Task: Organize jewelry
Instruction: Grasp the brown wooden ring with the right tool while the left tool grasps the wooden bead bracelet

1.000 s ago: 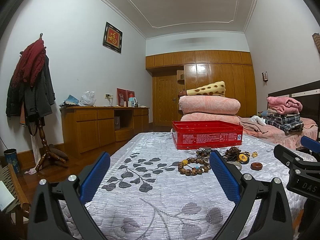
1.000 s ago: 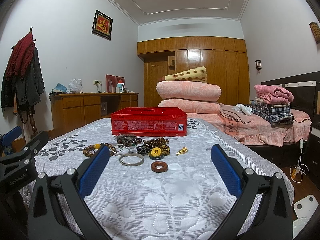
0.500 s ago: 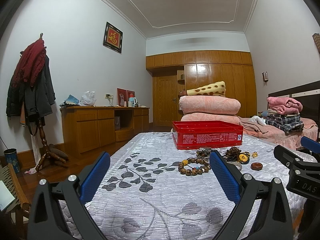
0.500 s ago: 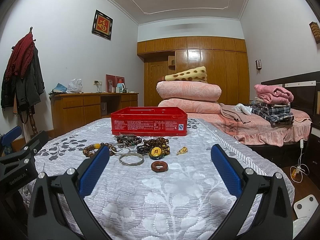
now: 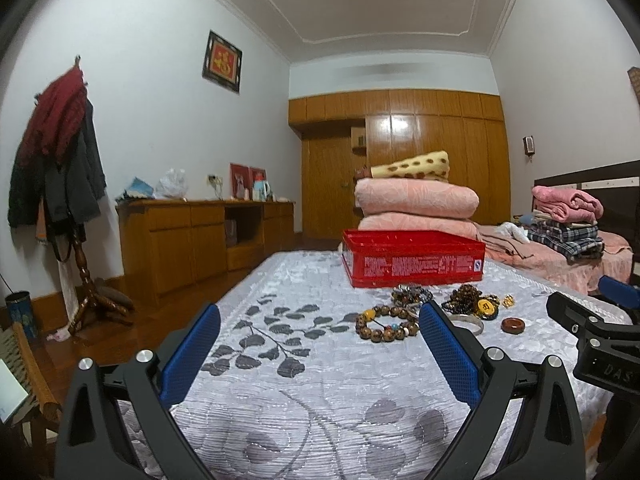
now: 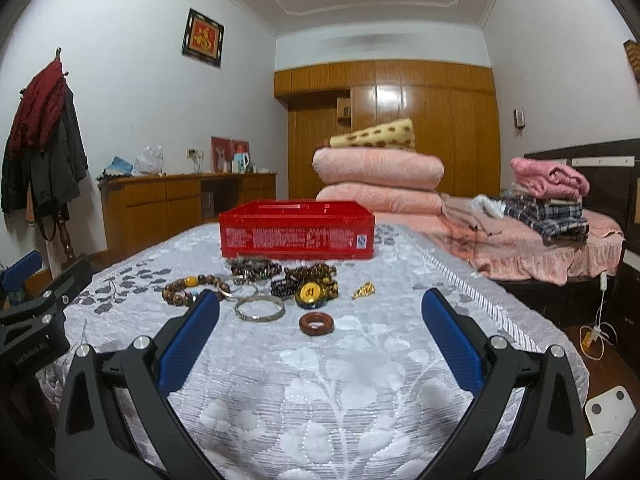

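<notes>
Almost no change is seen against the earlier frames: both grippers are held in the same poses, and the jewelry is laid out as before.

The left gripper (image 5: 316, 342) is held wide apart with nothing between its blue pads (image 5: 191, 354), low over the quilted bedspread (image 5: 280, 400). The right gripper (image 6: 320, 332) is likewise spread wide and empty, pointed at the jewelry.

The jewelry is gathered on the bedspread just in front of a red box (image 6: 297, 230). A wooden bead bracelet (image 6: 188, 290) is placed at the left of the group, a silver bangle (image 6: 259, 307) beside it, a brown ring (image 6: 316, 323) nearest the right gripper, a yellow round pendant (image 6: 310, 293) against a heap of dark beads (image 6: 312, 276), and a small gold charm (image 6: 363, 290) at the right.

The surface is a grey-white spread with a leaf pattern. Folded pink quilts (image 6: 378, 184) are stacked behind the box, and folded clothes (image 6: 548, 196) are seen on a pink-covered bed at the right. A wooden cabinet (image 5: 200, 236), a coat stand (image 5: 60, 168) hung with clothes, a framed picture (image 5: 222, 61) and a wooden wardrobe (image 5: 432, 160) are set along the walls.
</notes>
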The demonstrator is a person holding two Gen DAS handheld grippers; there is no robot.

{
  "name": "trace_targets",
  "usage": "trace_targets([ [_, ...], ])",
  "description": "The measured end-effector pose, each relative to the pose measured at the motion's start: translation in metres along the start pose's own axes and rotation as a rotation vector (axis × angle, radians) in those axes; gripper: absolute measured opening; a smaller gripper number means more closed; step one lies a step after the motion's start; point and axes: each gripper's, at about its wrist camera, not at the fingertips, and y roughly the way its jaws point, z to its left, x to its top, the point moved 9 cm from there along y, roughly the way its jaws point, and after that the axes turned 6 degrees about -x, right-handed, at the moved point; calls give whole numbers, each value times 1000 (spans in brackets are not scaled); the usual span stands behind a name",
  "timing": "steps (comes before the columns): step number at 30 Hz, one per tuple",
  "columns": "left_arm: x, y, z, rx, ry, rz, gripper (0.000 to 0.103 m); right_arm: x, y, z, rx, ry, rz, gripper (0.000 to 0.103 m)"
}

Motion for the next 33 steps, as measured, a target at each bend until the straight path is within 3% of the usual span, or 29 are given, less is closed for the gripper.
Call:
trace_targets([
  [6,-4,13,0,-6,12,101,97,-8,16,-7,25,18,112,98],
  [19,-9,69,-14,-122,-9,380,96,-7,60,-20,102,46,344,95],
  [22,-13,82,-20,-139,0,436,91,-9,71,-15,122,29,394,76],
  [33,-25,112,-22,-161,-26,542,86,-36,103,4,173,-54,575,47],
])
